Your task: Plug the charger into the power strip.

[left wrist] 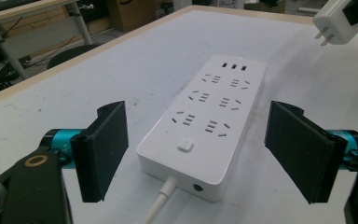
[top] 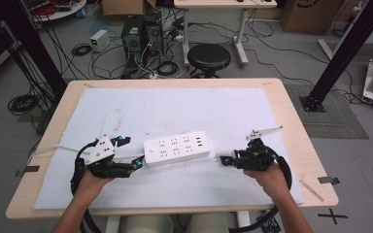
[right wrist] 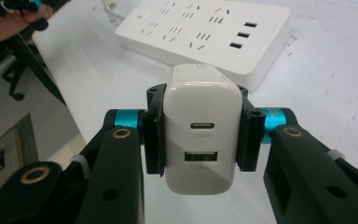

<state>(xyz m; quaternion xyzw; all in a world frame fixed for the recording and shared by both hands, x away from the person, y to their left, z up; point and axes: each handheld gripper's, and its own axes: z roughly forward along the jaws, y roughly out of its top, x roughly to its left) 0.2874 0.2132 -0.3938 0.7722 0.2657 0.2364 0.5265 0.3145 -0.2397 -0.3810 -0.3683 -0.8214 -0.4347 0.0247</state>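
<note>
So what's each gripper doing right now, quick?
Left gripper: open, jaws either side of the power strip.
Right gripper: shut on the charger.

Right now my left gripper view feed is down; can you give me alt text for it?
A white power strip lies flat on the white table mat between the left gripper's two open black jaws, switch and cable end nearest the camera, neither pad touching it. At top right, a white charger with two prongs hangs above the mat.
</note>
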